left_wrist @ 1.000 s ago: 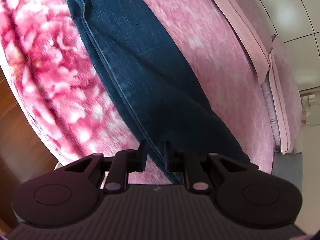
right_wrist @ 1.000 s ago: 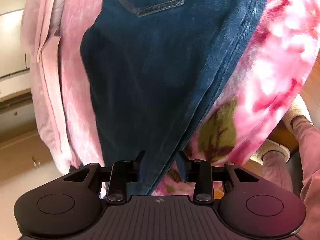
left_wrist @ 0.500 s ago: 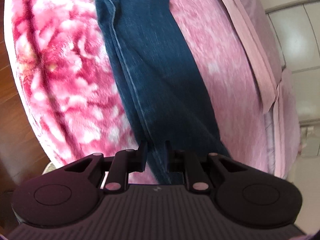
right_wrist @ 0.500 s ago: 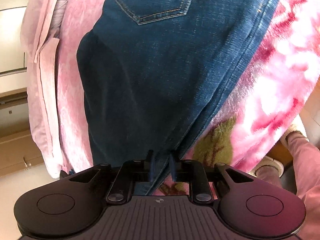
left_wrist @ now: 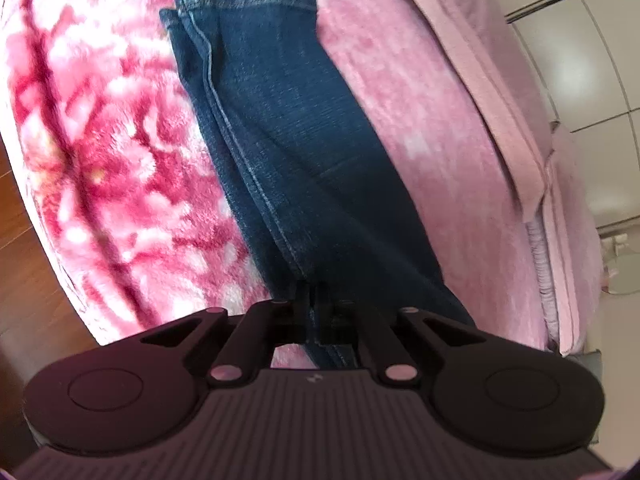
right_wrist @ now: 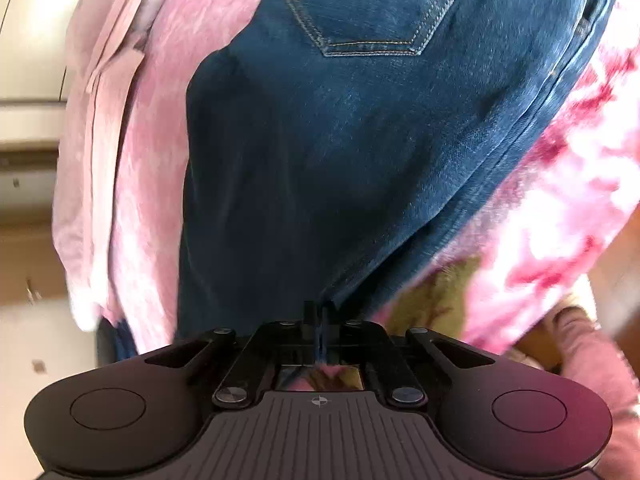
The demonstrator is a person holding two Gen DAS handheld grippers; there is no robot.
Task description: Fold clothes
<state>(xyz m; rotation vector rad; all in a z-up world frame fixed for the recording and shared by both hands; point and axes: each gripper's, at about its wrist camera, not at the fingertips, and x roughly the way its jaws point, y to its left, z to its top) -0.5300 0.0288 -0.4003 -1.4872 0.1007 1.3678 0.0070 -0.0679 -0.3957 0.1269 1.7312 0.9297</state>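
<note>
Dark blue jeans [left_wrist: 288,152] lie stretched over a pink fleece blanket [left_wrist: 420,120], legs stacked one on the other, hem at the far end. My left gripper [left_wrist: 314,304] is shut on the near seam edge of the leg. In the right wrist view the seat of the jeans [right_wrist: 320,152] fills the middle, with a back pocket [right_wrist: 372,8] at the top. My right gripper [right_wrist: 318,316] is shut on the near edge of the denim, a thin fold pinched between its fingers.
The blanket turns to a red floral pattern [left_wrist: 100,140] toward the bed's edge, with dark wood floor [left_wrist: 24,280] beyond. A pale pink sheet [left_wrist: 500,100] runs along the far side. A person's pink sleeve [right_wrist: 592,360] shows at the lower right.
Both grippers have closed onto the jeans' near edge, the right from wide apart. The left view has shifted so the hem now shows whole; the right wrist has rolled slightly.
</note>
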